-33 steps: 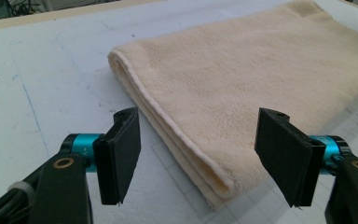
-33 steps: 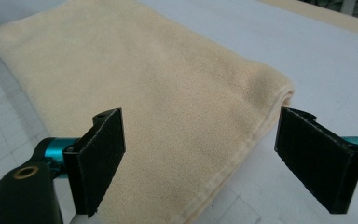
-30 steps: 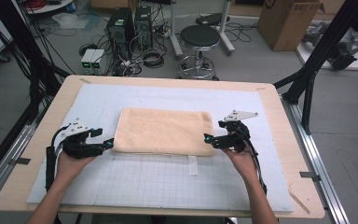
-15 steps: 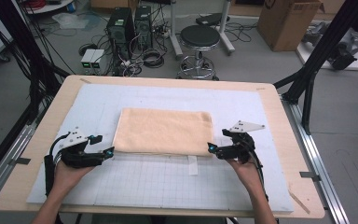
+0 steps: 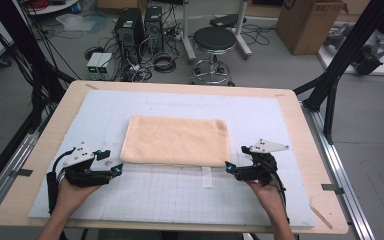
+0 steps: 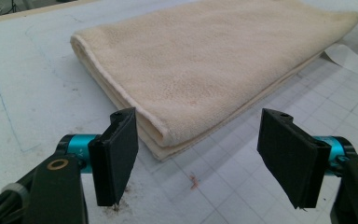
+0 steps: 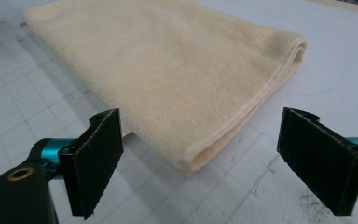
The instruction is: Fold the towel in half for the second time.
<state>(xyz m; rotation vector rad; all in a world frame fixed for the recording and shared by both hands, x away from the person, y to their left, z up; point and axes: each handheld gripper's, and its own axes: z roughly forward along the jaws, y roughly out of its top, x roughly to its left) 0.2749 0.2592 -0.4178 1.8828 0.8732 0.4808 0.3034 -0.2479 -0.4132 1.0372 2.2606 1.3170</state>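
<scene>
Both of my hands have drawn back toward my side of the bench since a second ago, when my jaws were right at the towel's two near corners; now they sit just short of those corners. The towel (image 5: 176, 140) has not shifted: it lies folded flat, a cream rectangle in the middle of the pale gridded mat (image 5: 170, 195) that covers the wooden bench (image 5: 300, 130).

My left gripper (image 5: 116, 170) rests low over the mat, pointing at the towel's near left corner. In the left gripper view my jaws stand wide apart with nothing between the pads, and the folded corner (image 6: 163, 135) lies just beyond them, its layered edges showing. A small reddish speck (image 6: 193, 179) marks the mat below that corner.

My right gripper (image 5: 228, 169) mirrors it at the near right corner. In the right gripper view these jaws also stand wide apart and empty, the corner (image 7: 191, 161) lying between and just ahead of the pads without touching them.

A strip of white tape (image 5: 206, 176) sticks on the mat just beside the towel's near edge, between my two grippers.
</scene>
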